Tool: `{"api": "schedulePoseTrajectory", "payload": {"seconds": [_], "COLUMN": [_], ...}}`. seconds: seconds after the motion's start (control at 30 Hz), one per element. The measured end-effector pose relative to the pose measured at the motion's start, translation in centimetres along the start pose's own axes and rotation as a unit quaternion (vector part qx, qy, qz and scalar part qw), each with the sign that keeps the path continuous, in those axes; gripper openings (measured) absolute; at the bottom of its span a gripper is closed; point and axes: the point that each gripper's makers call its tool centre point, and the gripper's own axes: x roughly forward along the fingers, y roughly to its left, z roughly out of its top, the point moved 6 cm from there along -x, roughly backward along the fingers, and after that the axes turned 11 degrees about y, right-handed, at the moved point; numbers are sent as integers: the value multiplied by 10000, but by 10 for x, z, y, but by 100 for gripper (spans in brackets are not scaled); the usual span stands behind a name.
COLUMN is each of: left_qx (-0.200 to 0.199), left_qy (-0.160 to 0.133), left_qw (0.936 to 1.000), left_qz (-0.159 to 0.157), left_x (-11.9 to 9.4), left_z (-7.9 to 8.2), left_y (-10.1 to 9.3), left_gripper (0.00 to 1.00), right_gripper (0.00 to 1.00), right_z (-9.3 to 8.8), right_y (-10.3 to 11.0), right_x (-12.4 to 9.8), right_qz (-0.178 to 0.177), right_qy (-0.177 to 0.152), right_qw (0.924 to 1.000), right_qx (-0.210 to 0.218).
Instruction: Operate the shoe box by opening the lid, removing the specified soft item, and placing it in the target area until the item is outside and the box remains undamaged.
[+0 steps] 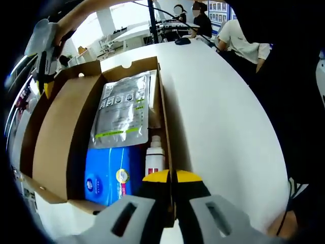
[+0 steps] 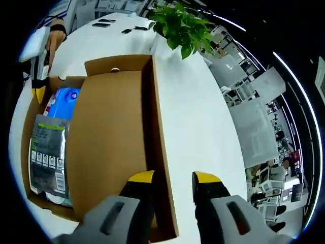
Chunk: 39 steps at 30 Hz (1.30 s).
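Observation:
The brown shoe box (image 1: 53, 147) lies open on the white table, its lid (image 2: 106, 137) standing up along one side. Inside lie a grey printed pouch (image 1: 122, 109), a blue soft tissue pack (image 1: 109, 175) and a small white bottle (image 1: 155, 157). My left gripper (image 1: 172, 178) is shut on the box's near side wall (image 1: 166, 127). In the right gripper view it shows at the far end (image 2: 38, 91), with a hand on it. My right gripper (image 2: 173, 178) stands open astride the lid's long edge. It appears at the lid's far side (image 1: 46, 86) in the left gripper view. The pouch (image 2: 48, 152) and tissue pack (image 2: 63, 101) lie beyond the lid.
The white table (image 1: 228, 127) stretches wide beside the box. A green potted plant (image 2: 177, 25) stands at its far end, near dark flat devices (image 2: 104, 23). A dark mouse (image 1: 182, 40) lies past the box. People (image 1: 238, 35) sit at the table's far edge.

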Motion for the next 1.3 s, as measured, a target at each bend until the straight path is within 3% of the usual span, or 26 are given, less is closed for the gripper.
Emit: {"api": "schedulePoseTrajectory", "payload": {"seconds": [0.3, 0.8, 1.13, 1.23, 1.3], "left_qx": [8, 33, 30, 72, 75], "left_qy": [8, -13, -11, -47, -58], "left_qw": [10000, 10000, 10000, 10000, 10000], "left_qz": [6, 0, -5, -16, -21], "left_x": [1, 1, 1, 1, 1], "left_z": [0, -2, -2, -3, -3], "left_y": [-2, -3, -3, -2, -2], "left_gripper": [2, 2, 2, 2, 2], "right_gripper": [29, 30, 30, 39, 38], "right_z": [-6, 7, 21, 24, 25], "right_y": [2, 10, 24, 31, 42], "right_x": [-6, -15, -51, -62, -72], "right_qz": [8, 29, -26, -163, -173], "right_qy": [113, 52, -258, -366, -433], "right_qw": [9999, 10000, 9996, 9992, 9989], "right_qx": [47, 77, 104, 32, 73]}}
